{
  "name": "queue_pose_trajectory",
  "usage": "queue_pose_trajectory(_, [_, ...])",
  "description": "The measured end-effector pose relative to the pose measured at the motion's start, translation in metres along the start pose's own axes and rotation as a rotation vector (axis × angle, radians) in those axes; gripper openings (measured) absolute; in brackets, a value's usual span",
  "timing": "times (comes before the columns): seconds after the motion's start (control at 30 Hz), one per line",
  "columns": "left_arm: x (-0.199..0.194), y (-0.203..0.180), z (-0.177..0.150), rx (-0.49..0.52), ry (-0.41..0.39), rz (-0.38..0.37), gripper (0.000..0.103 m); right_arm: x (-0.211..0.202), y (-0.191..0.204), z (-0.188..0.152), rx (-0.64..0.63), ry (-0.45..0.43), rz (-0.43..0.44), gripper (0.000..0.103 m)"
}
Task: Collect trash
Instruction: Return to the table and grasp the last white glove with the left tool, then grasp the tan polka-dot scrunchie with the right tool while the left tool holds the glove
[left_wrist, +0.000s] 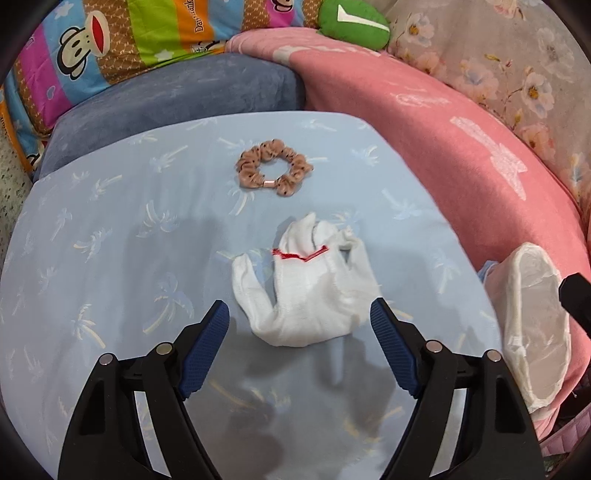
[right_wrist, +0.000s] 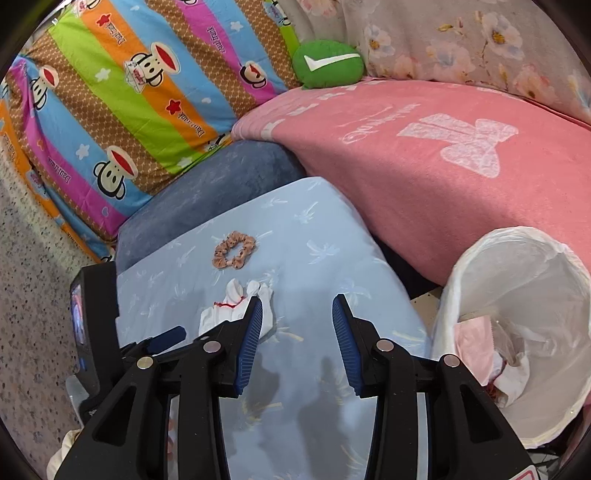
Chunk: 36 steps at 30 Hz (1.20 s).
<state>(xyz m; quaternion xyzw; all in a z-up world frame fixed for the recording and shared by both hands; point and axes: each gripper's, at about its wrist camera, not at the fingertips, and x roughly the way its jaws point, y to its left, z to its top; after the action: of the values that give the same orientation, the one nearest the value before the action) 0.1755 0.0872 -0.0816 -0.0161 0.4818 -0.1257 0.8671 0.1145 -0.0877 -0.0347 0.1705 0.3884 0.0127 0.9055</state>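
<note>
Scrunchie (left_wrist: 274, 172) just beyond white glove (left_wrist: 306, 288)

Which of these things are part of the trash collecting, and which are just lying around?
Part of the job:
- white glove
- lined trash bin
- left tool, open over the glove

Just lying about:
- scrunchie
- green cushion
- pink blanket
- striped monkey-print pillow
</note>
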Motion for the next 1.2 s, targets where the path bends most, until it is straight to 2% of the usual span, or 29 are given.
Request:
queue_pose_trajectory(0.47, [0.027,0.011,0.005,0.003,0.07,-0.043,0.037,0.041,0.024,0.002,-0.029,0.056,0.008,0.039])
queue_pose_trajectory(0.67, [0.025,0.012,0.005,0.008,0.069,-0.065,0.017,0.051,0.03,0.004,-0.037,0.068,0.008,0.04])
queue_pose_trajectory(0.9, [0.005,0.032,0.019,-0.018,0.007,-0.053,0.014,0.072,0.048,0.015,-0.064,0.078,0.017,0.04])
queue_pose_trajectory(1.2, [-0.014,0.079,0.052,-0.067,-0.093,0.025,0.014,0.14,0.076,0.042,-0.04,0.132,0.054,0.039])
